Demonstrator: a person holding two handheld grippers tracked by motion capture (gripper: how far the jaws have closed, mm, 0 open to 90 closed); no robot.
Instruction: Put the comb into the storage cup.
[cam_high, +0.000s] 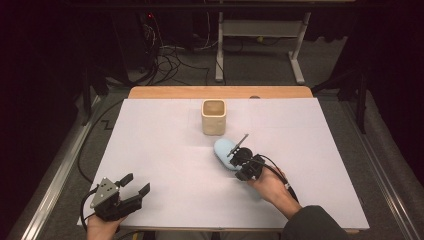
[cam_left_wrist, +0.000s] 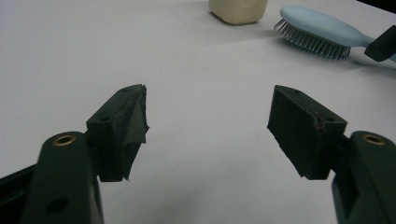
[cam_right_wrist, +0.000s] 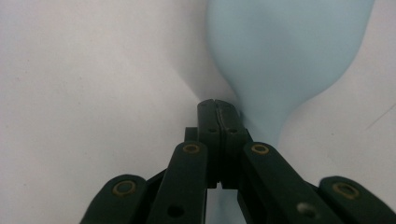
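While right claw (cam_high: 239, 156) pins hairbrush (cam_high: 226, 152), wide table (cam_high: 165, 165) margins, cup (cam_high: 214, 116) apart.

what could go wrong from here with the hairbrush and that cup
1. The right tongs are shut over the light blue hairbrush at its narrow handle, with the wide head far ahead; if lifted, the head may swing or slip.
2. The beige cup stands just beyond the brush head; a forward push might knock it over.
3. The left tongs rest open, far from the brush, so they likely cannot steady it.
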